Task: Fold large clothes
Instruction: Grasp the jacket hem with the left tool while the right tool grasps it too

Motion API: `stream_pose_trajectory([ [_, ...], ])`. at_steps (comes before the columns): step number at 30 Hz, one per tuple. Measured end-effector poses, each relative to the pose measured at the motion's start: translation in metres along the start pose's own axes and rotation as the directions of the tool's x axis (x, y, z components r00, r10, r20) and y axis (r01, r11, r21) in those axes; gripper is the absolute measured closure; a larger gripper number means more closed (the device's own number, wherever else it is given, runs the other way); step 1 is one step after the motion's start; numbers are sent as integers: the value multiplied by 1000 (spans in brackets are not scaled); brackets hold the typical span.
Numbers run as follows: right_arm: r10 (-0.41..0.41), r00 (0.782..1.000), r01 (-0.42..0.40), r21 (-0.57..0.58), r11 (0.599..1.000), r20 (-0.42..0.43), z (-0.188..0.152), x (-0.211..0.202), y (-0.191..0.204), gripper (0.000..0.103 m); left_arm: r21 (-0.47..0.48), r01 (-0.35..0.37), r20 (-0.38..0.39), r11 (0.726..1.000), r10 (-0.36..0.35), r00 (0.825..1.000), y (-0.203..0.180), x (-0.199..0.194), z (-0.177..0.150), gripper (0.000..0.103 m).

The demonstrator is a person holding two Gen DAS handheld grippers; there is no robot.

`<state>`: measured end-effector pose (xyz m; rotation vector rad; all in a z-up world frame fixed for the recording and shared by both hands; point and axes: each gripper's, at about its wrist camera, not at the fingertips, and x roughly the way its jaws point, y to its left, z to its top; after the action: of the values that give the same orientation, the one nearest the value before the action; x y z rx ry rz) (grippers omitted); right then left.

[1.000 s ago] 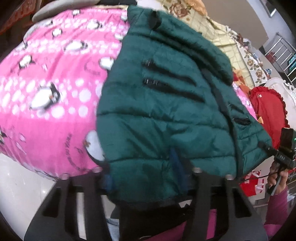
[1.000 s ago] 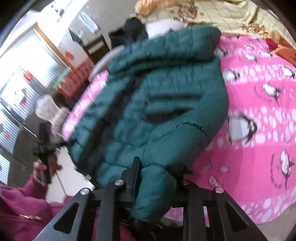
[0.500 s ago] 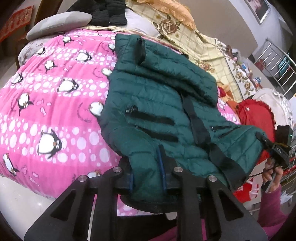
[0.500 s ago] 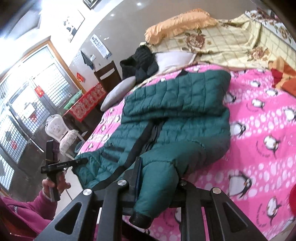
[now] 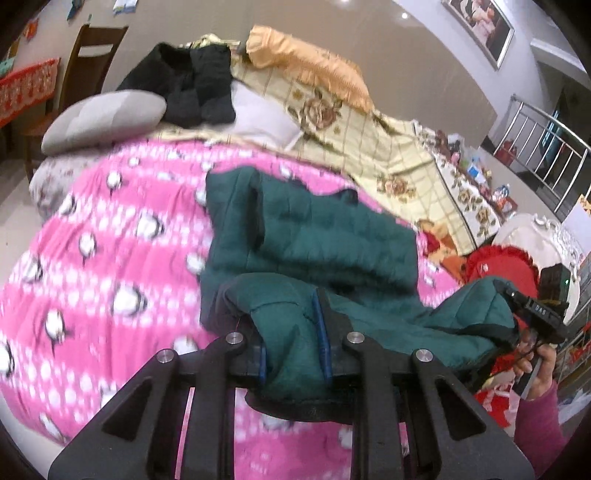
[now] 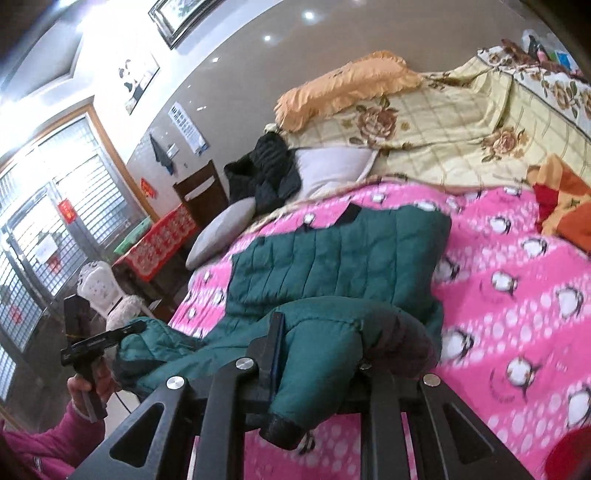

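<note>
Both grippers, left (image 5: 291, 332) and right (image 6: 317, 354), are clenched on the jacket (image 5: 317, 236) hem, lifting it off the bed (image 5: 110, 258), apparently to fold it over.

**Bedroom, daylight at one side**

Bed (image 5: 110, 236) w/ pink penguin blanket fills the middle; yellow floral quilt (image 6: 461, 125) and orange pillow (image 5: 310, 62) at the head, grey cushion (image 5: 103, 118) nr the corner. Beige wall (image 6: 332, 33) has spot-light reflections and framed pics (one a panda (image 6: 138, 75)). Barred windows (image 6: 40, 210) let in bright light. Wooden chair (image 5: 90, 62), red-cloth table (image 6: 159, 240), white chair (image 6: 98, 291) beside the bed. Steel railing (image 5: 546, 147) at far side.
</note>
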<state>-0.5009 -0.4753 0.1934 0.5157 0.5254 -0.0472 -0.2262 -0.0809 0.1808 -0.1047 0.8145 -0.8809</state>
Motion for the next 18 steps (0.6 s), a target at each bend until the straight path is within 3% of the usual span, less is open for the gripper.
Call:
stream_pose_trajectory([
  [9, -91, 996, 90, 26, 996, 15, 60, 44, -18, 86, 20, -65, 44, 998, 64, 997, -1, 46, 62, 83],
  [18, -177, 984, 176, 94, 980, 0, 105, 106, -51, 86, -30, -124, 46, 992, 126, 991, 12, 105, 105, 83],
])
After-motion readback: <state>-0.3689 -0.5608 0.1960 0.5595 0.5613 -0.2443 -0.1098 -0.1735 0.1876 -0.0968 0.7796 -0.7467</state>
